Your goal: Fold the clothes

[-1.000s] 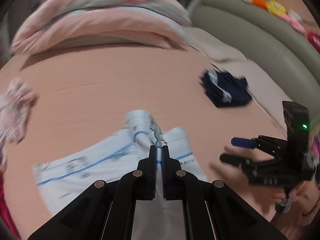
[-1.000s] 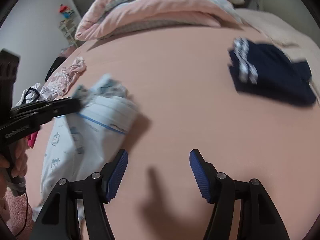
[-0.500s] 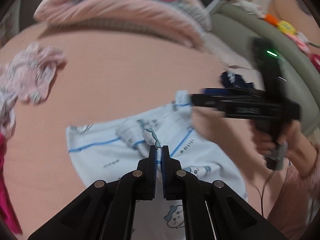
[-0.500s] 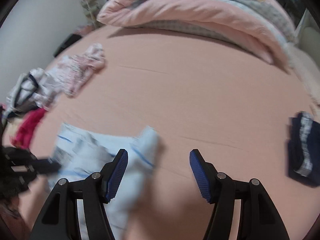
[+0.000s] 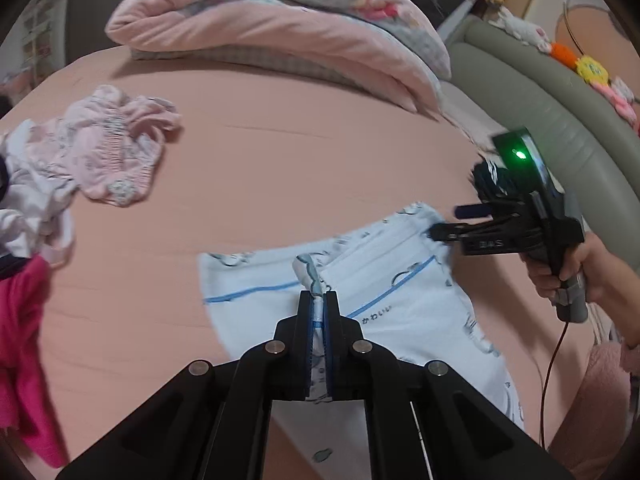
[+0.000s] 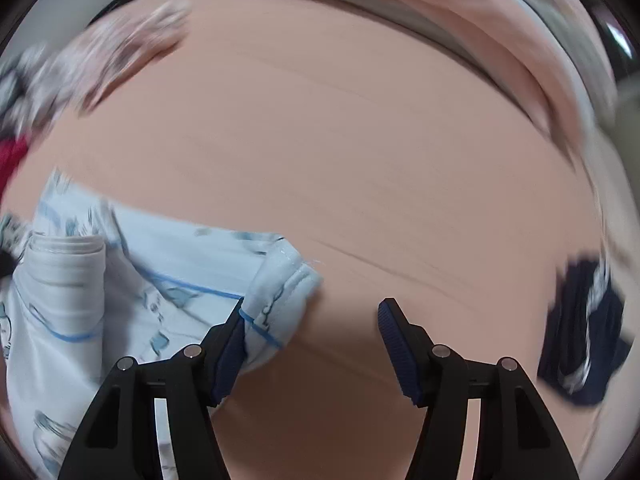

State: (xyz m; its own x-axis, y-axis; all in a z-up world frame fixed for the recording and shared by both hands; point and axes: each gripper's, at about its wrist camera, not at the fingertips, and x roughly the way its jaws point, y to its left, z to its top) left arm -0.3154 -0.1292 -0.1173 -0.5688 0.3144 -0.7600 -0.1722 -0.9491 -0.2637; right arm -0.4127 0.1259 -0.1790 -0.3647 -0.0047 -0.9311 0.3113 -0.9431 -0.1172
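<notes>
Leftmost in the left wrist view, a magenta garment point(image 5: 24, 344) lies at the edge of the pink bed sheet point(image 5: 304, 152), with a crumpled white and pink floral garment point(image 5: 108, 148) just above it. Further right, near the middle, the pale blue printed garment point(image 5: 384, 280) lies spread on the sheet, a blue line running across it. The left gripper point(image 5: 319, 300) has its fingers pressed together on a raised pinch of that cloth, which stands up between the pads. Behind, a folded pink quilt point(image 5: 280, 28) is heaped at the far side of the bed. Right of the blue garment, the right gripper point(image 5: 448, 224) is held in a hand point(image 5: 568, 268), its tips at the garment's far right corner, and a dark navy garment point(image 5: 490, 178) lies just behind it. From the right wrist view, its fingers are spread well apart: the left blue pad point(image 6: 230, 354) touches the rolled hem corner of the blue garment, the other pad stands over bare sheet, and nothing is gripped. That view is blurred toward its edges
</notes>
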